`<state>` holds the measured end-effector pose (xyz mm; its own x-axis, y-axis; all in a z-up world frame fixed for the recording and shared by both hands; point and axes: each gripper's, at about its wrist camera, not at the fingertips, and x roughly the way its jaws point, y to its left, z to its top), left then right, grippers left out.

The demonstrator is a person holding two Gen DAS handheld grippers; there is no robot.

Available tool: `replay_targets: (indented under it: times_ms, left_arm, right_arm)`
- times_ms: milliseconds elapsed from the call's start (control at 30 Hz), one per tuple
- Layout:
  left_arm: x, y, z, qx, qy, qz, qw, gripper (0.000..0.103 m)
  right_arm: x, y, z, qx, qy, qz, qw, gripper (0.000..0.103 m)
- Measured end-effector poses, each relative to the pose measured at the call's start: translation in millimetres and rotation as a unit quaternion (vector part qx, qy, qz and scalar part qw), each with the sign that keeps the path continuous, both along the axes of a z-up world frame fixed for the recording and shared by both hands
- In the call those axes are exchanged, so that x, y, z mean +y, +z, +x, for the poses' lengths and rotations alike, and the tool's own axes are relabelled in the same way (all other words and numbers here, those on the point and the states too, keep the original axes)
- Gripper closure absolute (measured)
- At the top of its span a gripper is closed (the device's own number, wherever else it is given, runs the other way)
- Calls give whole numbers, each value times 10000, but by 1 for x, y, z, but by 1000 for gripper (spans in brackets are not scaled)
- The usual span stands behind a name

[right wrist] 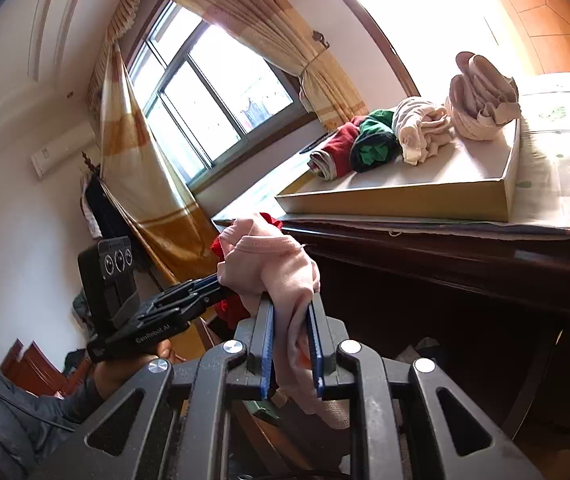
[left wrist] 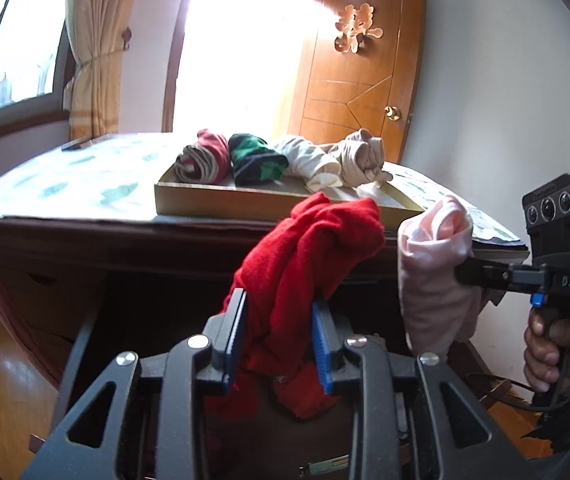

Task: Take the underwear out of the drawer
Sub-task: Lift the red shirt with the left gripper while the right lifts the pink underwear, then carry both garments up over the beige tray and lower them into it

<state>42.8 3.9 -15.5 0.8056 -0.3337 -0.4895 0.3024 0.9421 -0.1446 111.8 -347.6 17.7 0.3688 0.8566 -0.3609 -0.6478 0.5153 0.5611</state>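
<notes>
Above the open drawer (left wrist: 97, 320), the left tool (left wrist: 279, 312) had its blue pads clamped on a bunched red underwear (left wrist: 309, 252), which hung in the air in front of the dark wooden dresser (left wrist: 45, 248). To its right, the right tool (right wrist: 289, 320) was closed on a pale pink underwear (right wrist: 273, 264), held up at about the same height, just beside the red one and apart from it. A hand (left wrist: 545, 344) gripped the right tool's handle at the right edge of the left wrist view. On the dresser's cloth-covered surface (left wrist: 65, 176) sat a shallow cardboard tray (left wrist: 221, 198), near the front edge. Four rolled garments lay in a row in that tray: a red-and-beige roll (left wrist: 203, 158) at the left, a green-and-black roll (left wrist: 255, 160) next to it, a cream roll (left wrist: 309, 162), then a beige roll (left wrist: 365, 156) at the right. Behind them stood a wooden door (left wrist: 361, 60), and a curtained window (left wrist: 13, 52) at the far left.
</notes>
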Motion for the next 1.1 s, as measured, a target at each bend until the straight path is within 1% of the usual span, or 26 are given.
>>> replay_targets:
  times_ms: [167, 333, 733, 1100]
  left_arm:
    - [-2, 5, -4, -180, 126, 193, 9996, 74]
    - [-5, 8, -6, -245, 213, 341, 9989, 74]
    - [-8, 22, -13, -444, 263, 434, 9977, 74]
    - [-14, 35, -15, -629, 224, 477, 9966, 74]
  right_arm:
    - [-6, 6, -5, -63, -60, 141, 9999, 86]
    - [-11, 11, -9, -114, -90, 270, 9995, 86]
    - [-20, 22, -14, -200, -131, 587, 9980, 86]
    - [-25, 36, -22, -355, -147, 717, 9967, 86]
